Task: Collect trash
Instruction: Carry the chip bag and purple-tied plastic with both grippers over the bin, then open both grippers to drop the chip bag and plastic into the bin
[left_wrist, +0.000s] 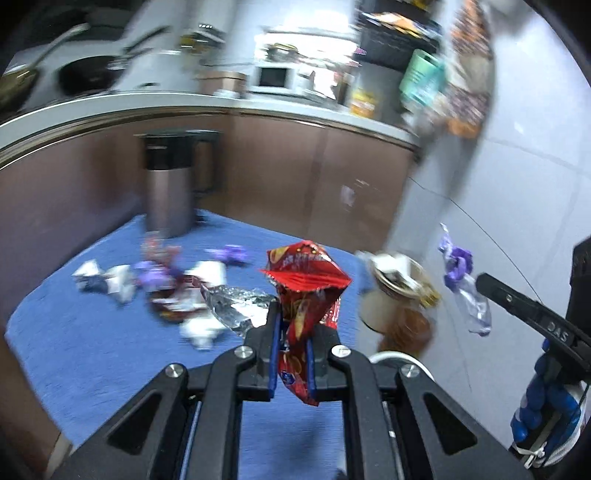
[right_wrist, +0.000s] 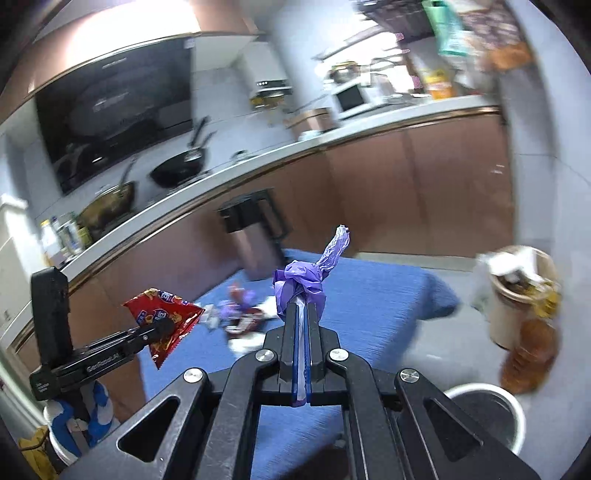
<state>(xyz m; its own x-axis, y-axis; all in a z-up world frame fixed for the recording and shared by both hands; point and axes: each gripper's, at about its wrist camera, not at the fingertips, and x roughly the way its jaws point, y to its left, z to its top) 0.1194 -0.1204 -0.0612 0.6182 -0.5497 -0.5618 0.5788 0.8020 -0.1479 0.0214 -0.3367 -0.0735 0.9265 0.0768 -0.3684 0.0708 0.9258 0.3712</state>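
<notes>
The left gripper (left_wrist: 293, 354) was pinching a red snack wrapper (left_wrist: 306, 284), its jaws pressed together on the lower, crumpled half of the bag. The right gripper (right_wrist: 303, 332) was clamped flat on a purple plastic wrapper (right_wrist: 301, 284), with only a thin film between the jaws. Both items were held in the air above the blue mat (left_wrist: 74, 332); further litter (left_wrist: 177, 291) lay on the mat near a tall kettle (left_wrist: 170, 184). A bin (right_wrist: 484, 417) with a white rim stood on the floor just beside the mat, below the right gripper. A second, already full container (right_wrist: 517, 295) stood farther off. Hazards, as judged: the thin purple film could slip out, because the jaws held little material; either wrapper could miss the bin if let go off-centre, since light film drifts; the two tools, close together, could collide. The red wrapper stood roughly upright, long axis along the fingers, open flared end pointing up and away. The purple wrapper ran the same way, with its twisted tail pointing up and forward.
</notes>
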